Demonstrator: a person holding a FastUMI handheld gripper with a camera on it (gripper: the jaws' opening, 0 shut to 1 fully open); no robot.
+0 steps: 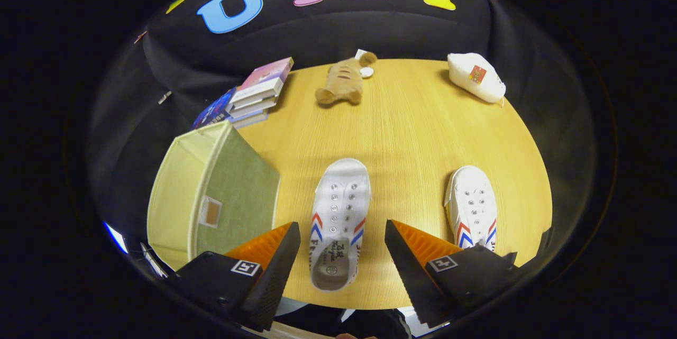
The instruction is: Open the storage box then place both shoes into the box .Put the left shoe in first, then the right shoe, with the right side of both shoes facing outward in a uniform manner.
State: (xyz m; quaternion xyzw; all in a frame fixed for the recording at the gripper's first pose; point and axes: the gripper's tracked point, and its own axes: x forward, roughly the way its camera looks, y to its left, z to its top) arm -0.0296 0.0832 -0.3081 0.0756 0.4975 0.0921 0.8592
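Observation:
Two white canvas shoes with red and blue chevrons lie on the round wooden table (412, 133), toes pointing away from me. One shoe (338, 217) sits between my fingers, its heel opening nearest me, with neither finger touching it. The other shoe (472, 208) lies to the right, just beyond the right finger (418, 246). The pale green fabric storage box (211, 196) stands to the left of the left finger (270, 254), its top open and its inside cream-coloured. My gripper (342, 233) is open and holds nothing.
A stack of books (256, 93) rests at the table's far left edge beyond the box. A brown plush toy (344, 82) lies at the far middle, and a white pouch (476, 77) at the far right. Bare wood spans the table's middle.

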